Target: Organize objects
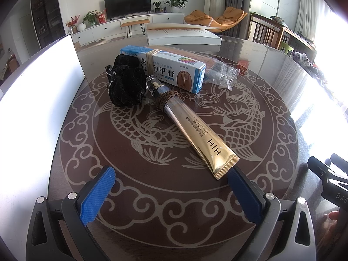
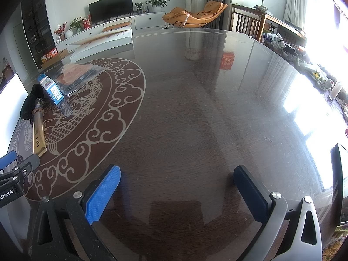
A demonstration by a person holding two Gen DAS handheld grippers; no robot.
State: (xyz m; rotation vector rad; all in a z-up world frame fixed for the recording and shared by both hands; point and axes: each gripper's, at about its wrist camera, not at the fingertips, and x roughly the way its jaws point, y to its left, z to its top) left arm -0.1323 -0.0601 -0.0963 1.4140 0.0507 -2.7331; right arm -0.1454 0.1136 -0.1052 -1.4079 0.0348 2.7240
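Two grippers, both spread wide and holding nothing, above a dark glass-topped table with a pale fish-and-cloud pattern. Left gripper directly before the cluster of things to sort; right gripper over bare table, well apart from them, with the cluster far off to its left.

Nearest thing — a gold tube, flat on the glass, long axis running from near-right to far-left: crimped tail just beside the inner edge of the left gripper's right finger, capped end away, against the black cloth. Whether tail and finger touch, not clear. Brown cord wound about the tube's neck. Tube therefore off-centre in the open gap and askew to the fingers; probable need for a shift to the right and a turn of the wrist, so as to close across the width and not along the length.

Beyond the cap: a black scrunchie on the left, a blue-and-white box banded with elastic behind, a clear plastic bag on the right, a thick white book farthest back.

Nearer hand for the tube — the left, plainly.
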